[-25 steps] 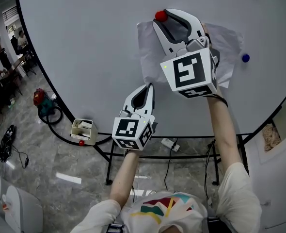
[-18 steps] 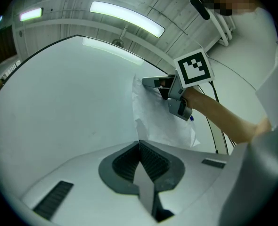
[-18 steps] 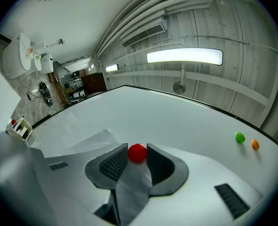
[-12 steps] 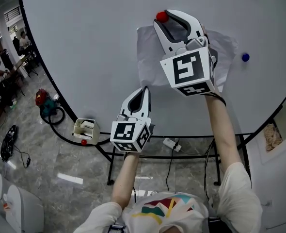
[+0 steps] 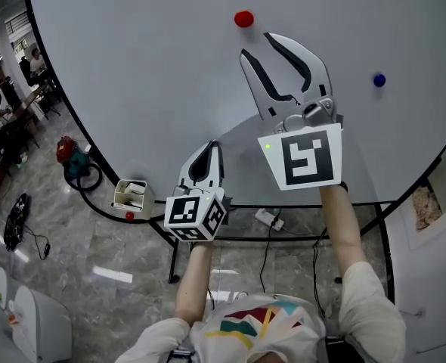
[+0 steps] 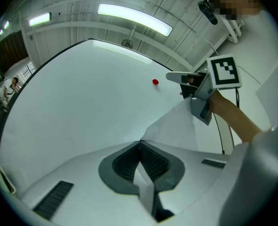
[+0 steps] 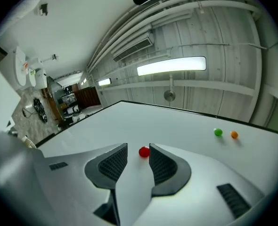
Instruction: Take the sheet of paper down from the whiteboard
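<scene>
The sheet of paper (image 5: pixel 243 144) is off the whiteboard (image 5: pixel 132 66) and hangs in front of its lower part. My left gripper (image 5: pixel 210 147) is shut on one corner of it; in the left gripper view the paper (image 6: pixel 176 126) runs from the closed jaws (image 6: pixel 140 143) up to the right gripper. My right gripper (image 5: pixel 258 45) stands below the red magnet (image 5: pixel 243 19) with its jaws apart. In the right gripper view the paper (image 7: pixel 129 187) lies deep in that gap (image 7: pixel 138 148), and the red magnet (image 7: pixel 143 151) shows beyond the tips.
A blue magnet (image 5: pixel 379 80) sticks to the board at the right. Green (image 7: pixel 217 132) and orange (image 7: pixel 233 134) magnets sit higher up. A small box (image 5: pixel 131 199) rests at the board's lower left edge. The board's stand and a power strip (image 5: pixel 266 219) are on the floor below.
The sheet lay flat on the board under the red magnet; it has come away. Both grippers have moved down with it, the right one away from the magnet, which stays on the board.
</scene>
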A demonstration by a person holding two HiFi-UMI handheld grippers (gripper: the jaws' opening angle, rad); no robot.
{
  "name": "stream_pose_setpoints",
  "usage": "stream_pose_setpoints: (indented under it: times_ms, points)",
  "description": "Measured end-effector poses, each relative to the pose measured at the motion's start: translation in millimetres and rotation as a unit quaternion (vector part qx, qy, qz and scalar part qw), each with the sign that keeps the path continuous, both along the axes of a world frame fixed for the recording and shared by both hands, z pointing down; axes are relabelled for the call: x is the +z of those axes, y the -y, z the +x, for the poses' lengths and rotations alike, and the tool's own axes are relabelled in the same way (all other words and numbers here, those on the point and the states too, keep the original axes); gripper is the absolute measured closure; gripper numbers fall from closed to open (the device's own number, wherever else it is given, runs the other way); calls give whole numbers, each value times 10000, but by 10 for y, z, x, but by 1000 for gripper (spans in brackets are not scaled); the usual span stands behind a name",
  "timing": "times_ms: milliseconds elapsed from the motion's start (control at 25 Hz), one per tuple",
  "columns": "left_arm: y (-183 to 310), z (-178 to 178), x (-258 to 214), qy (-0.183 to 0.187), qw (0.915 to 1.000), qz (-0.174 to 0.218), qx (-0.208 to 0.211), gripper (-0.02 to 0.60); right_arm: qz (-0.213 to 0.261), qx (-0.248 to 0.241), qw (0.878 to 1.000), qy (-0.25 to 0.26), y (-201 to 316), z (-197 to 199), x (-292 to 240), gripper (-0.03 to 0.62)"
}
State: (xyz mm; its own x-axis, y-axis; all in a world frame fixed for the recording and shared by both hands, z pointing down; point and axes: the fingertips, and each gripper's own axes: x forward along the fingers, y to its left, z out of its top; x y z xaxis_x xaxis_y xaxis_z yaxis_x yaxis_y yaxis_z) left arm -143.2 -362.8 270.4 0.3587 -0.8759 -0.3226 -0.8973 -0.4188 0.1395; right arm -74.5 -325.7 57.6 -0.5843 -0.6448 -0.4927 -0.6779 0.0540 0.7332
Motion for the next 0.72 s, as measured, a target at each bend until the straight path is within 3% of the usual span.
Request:
stream_pose_setpoints:
  times_ms: [80,160,240,440,720]
  points:
    - [-33,23,23,36,10000,-14,-25,537,-158,-221,9983,521,-110,178,154,459]
    - [-66,65,25,96,9999,-11,-59,537,-378,-468,9890,1348,-180,417,313,459]
    - [-108,111,27,246,9996,18,-149,535,-694,-391,9804,1804,-173,693,560,459]
    - [-215,245,129,783,9958,65,-460,536,-1886,108,9562,2234,-26,1352,1392,459]
    - [-208,434,408,855,9954,-183,-384,537,-2768,362,9234,2634,7,1708,2119,459]
